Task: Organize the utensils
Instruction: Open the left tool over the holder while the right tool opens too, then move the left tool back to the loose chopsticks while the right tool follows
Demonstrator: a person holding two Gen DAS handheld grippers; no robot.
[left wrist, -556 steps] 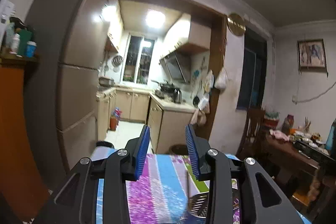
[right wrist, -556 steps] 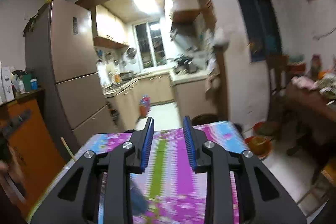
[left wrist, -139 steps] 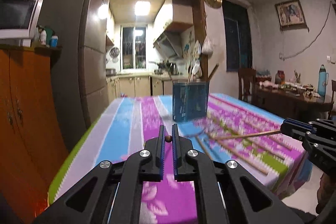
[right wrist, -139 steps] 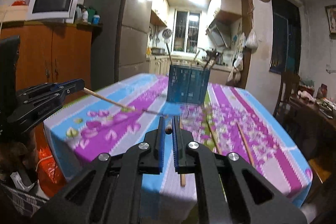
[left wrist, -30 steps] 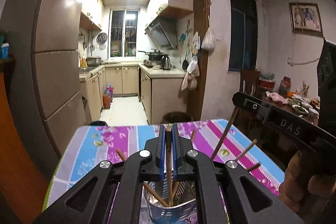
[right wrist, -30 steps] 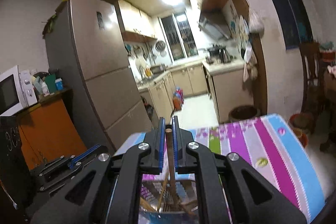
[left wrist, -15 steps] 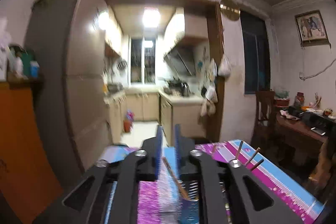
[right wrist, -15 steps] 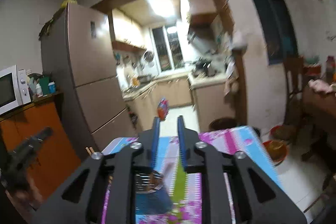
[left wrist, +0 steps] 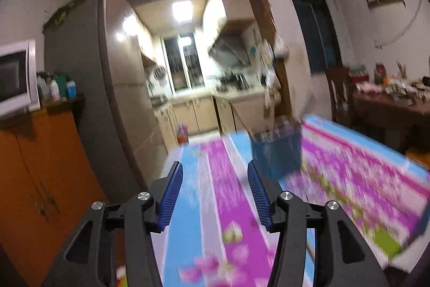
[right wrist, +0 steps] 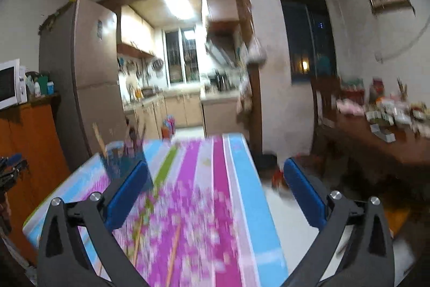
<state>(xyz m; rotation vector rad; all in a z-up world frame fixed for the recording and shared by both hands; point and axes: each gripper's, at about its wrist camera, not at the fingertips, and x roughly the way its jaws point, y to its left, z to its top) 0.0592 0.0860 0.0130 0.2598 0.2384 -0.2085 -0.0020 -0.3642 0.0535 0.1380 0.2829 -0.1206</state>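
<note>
A blue mesh utensil holder (left wrist: 276, 152) stands on the striped pink and blue tablecloth (left wrist: 215, 219), with chopsticks sticking up out of it. My left gripper (left wrist: 215, 170) is back from it and a little to its left. Its jaws are opening with nothing between them. In the right wrist view the holder (right wrist: 121, 158) sits ahead on the left. My right gripper (right wrist: 215, 165) is opening very wide and is empty. Two loose chopsticks (right wrist: 173, 252) lie on the cloth below it. The left gripper (right wrist: 10, 171) shows at the left edge. Both views are blurred.
A tall fridge (left wrist: 80, 88) and an orange cabinet (left wrist: 40, 179) with a microwave (left wrist: 16, 77) stand left of the table. A dark wooden side table (right wrist: 381, 136) with clutter and a chair (left wrist: 338, 93) are on the right. A doorway beyond opens onto the kitchen.
One second ago each gripper was shut on a chopstick above the holder. Both have let go, opened and drawn back from the holder, which now stands farther away.
</note>
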